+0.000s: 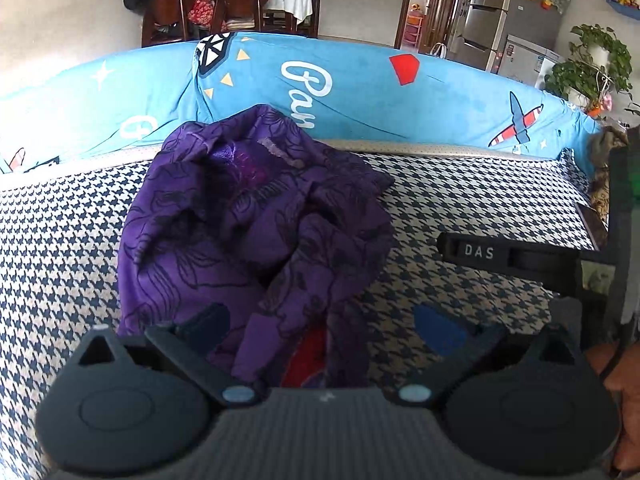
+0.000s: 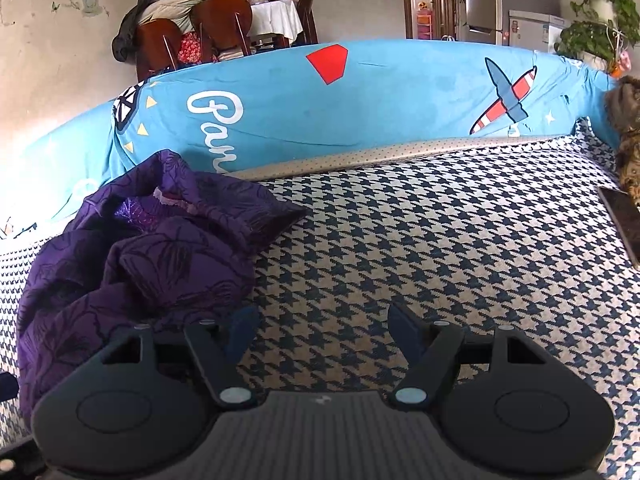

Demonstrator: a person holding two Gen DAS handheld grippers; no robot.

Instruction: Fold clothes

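Observation:
A crumpled purple garment [image 1: 248,216] with a dark flower print lies in a heap on the houndstooth sofa seat [image 1: 480,200]. My left gripper [image 1: 326,326] stands open right at the heap's near edge. Purple cloth and a patch of red lie loose between its blue pads [image 1: 440,334], which do not press on them. In the right wrist view the garment [image 2: 140,248] lies to the left. My right gripper [image 2: 324,330] is open over bare houndstooth seat [image 2: 440,240], its left fingertip close beside the cloth. The right gripper's black body [image 1: 508,258] shows at the right of the left wrist view.
A blue printed cover [image 2: 360,100] drapes the sofa back behind the seat. At the seat's right end lie a dark flat phone-like slab [image 2: 622,224] and something brown and furry [image 2: 628,120]. Chairs [image 2: 224,24], a fridge and a plant stand beyond. A hand [image 1: 624,384] shows at lower right.

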